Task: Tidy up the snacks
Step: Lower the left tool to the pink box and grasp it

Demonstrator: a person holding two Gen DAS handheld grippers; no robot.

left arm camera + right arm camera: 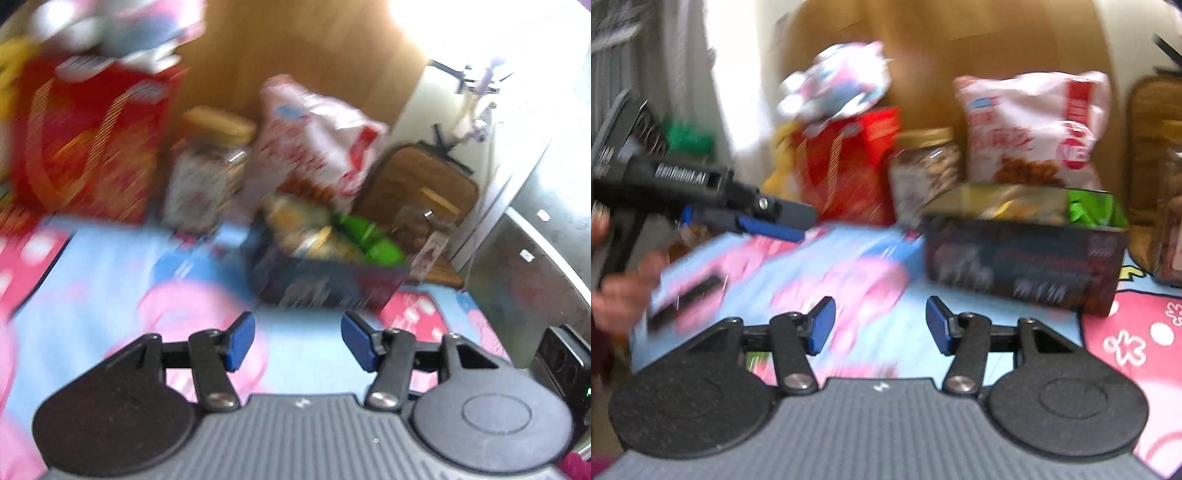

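Two grippers are in my feeds, and both pictures are smeared with blur, so I stick to what reads clearly. My left gripper (298, 341) has its blue pads spread wide with nothing between them, hanging over the blue and pink cartoon cloth (110, 266). My right gripper (881, 325) is likewise spread and empty above the same cloth (849, 266). In the right wrist view the left gripper (783, 223) shows side-on at the left edge, held in the person's hand (624, 291); from that angle I cannot tell its gap. The snacks sit in a cluster at the far side of the cloth, against a wooden board (295, 55). A dark open box (1023, 258) stands nearest, packed with yellowish packets and a green packet (1089, 212). Just behind it leans a white bag with red print (1034, 129). Left of that bag is a clear jar with a gold lid (927, 166), and left again a red bag (846, 173) with a pink and white packet (838, 81) on top. A brown woven item (417, 184) stands to the right of the box.
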